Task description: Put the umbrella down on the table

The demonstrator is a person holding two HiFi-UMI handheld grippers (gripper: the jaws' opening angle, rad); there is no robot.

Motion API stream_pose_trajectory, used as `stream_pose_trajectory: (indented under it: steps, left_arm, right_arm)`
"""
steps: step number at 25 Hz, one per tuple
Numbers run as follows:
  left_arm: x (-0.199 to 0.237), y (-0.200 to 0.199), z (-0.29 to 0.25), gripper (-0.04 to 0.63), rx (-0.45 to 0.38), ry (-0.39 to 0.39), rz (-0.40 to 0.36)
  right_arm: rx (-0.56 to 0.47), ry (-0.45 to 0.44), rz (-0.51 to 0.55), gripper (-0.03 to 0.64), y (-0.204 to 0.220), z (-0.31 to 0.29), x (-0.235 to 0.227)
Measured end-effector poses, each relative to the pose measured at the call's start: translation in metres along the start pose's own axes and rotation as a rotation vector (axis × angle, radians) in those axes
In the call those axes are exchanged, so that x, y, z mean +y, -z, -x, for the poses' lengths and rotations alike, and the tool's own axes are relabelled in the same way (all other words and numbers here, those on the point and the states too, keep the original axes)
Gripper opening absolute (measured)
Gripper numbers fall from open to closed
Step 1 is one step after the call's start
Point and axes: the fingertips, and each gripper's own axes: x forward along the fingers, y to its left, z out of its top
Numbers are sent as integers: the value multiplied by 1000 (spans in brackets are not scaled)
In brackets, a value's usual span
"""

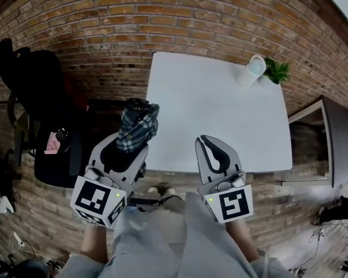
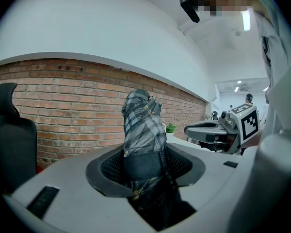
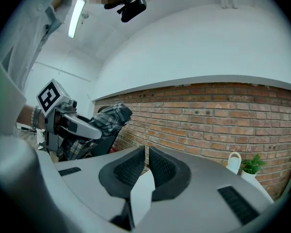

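A folded plaid umbrella [image 1: 138, 123] [image 2: 143, 130] sticks up out of my left gripper [image 1: 130, 145] [image 2: 145, 165], whose jaws are shut on its lower part. It hangs just left of the near left corner of the white table [image 1: 220, 109], over the floor. My right gripper [image 1: 206, 140] [image 3: 146, 160] is shut with nothing in it, its tips over the table's front edge. The right gripper view shows the left gripper [image 3: 72, 126] with the umbrella [image 3: 105, 119] off to its left, and the left gripper view shows the right gripper [image 2: 203, 130] to its right.
A white jug [image 1: 252, 70] [image 3: 233, 163] and a small potted plant [image 1: 276, 71] [image 3: 252, 165] stand at the table's far right corner. A black office chair [image 1: 40, 97] [image 2: 9, 140] stands left of the table. A brick wall [image 1: 162, 16] runs behind it.
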Motion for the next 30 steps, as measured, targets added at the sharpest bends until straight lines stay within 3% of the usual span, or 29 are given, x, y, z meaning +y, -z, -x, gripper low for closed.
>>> stream_pose_trajectory:
  steps: [16,21,30]
  left_arm:
    - [10,17,-29,236,57,60,2]
    - [7,33,-45,235,119,99,-36]
    - [4,79,-91,236,250,147,-4]
  right_arm:
    - [32,30,-21,55,10,-19,-7]
    - [48,45,-26,55,16,-22,-10]
    - [112,88,-65,55,42,-19,-19]
